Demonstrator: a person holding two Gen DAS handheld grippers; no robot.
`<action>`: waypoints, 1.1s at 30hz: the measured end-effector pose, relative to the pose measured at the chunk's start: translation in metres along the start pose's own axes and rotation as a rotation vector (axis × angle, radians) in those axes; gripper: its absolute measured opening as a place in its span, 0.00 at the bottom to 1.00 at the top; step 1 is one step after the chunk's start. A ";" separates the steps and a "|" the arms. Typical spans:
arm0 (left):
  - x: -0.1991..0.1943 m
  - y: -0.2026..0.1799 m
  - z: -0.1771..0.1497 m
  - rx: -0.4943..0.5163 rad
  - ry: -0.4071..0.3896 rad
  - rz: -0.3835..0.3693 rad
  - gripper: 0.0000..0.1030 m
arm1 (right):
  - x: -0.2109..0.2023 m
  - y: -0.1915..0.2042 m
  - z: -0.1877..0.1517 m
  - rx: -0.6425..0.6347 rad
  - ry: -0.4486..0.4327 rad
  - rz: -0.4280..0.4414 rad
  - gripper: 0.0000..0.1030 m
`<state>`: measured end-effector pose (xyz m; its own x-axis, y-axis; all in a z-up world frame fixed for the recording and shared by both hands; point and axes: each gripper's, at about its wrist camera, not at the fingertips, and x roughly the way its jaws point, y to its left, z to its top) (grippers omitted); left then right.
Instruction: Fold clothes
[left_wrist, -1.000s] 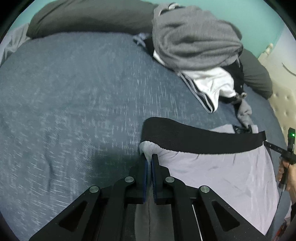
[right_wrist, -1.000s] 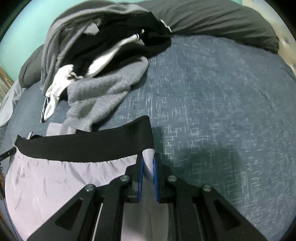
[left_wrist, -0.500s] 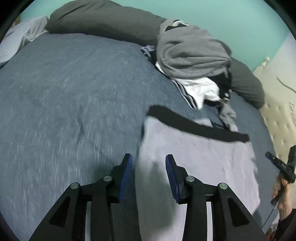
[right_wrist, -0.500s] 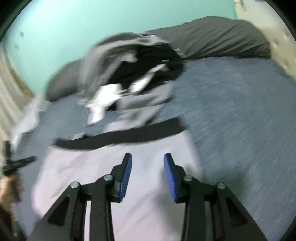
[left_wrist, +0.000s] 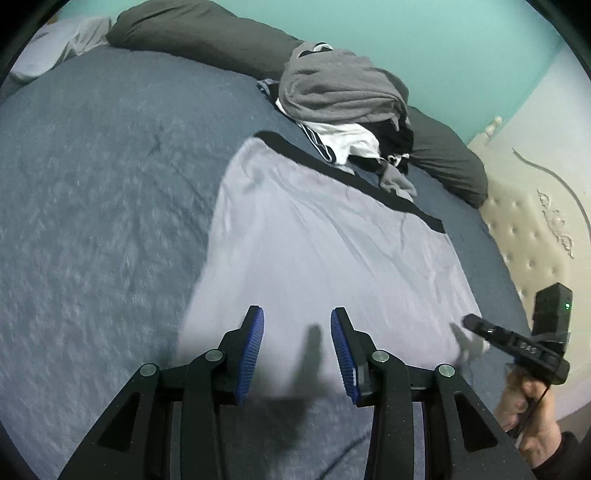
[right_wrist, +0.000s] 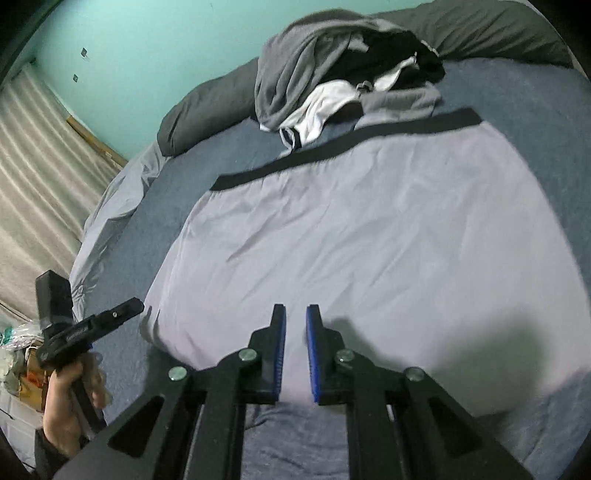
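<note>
Wall: plain teal, behind the bed.
Bed: blue-grey textured cover fills most of both views.
Pillows: dark grey, along the wall side.
Headboard: cream, tufted, with carved trim.
Curtain: beige, striped, beside the bed.

No readable text, label or number on anything here.

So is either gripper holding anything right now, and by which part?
Nothing is held. The left gripper and right gripper are both open above the lavender garment, which lies flat on the bed.
</note>
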<state>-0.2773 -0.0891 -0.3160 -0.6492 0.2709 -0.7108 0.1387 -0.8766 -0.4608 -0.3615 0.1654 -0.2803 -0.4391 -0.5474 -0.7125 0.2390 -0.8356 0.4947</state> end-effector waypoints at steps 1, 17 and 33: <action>-0.001 -0.001 -0.005 0.001 -0.001 -0.004 0.41 | 0.004 0.004 -0.002 0.003 0.004 0.001 0.10; -0.019 -0.012 -0.047 0.027 -0.034 -0.059 0.47 | 0.067 0.010 -0.028 0.024 0.083 -0.166 0.07; -0.012 -0.016 -0.045 0.047 -0.019 -0.076 0.48 | 0.036 0.012 -0.059 0.024 0.054 -0.194 0.06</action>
<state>-0.2378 -0.0601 -0.3237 -0.6709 0.3302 -0.6639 0.0536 -0.8714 -0.4876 -0.3238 0.1327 -0.3296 -0.4279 -0.3783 -0.8209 0.1337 -0.9247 0.3565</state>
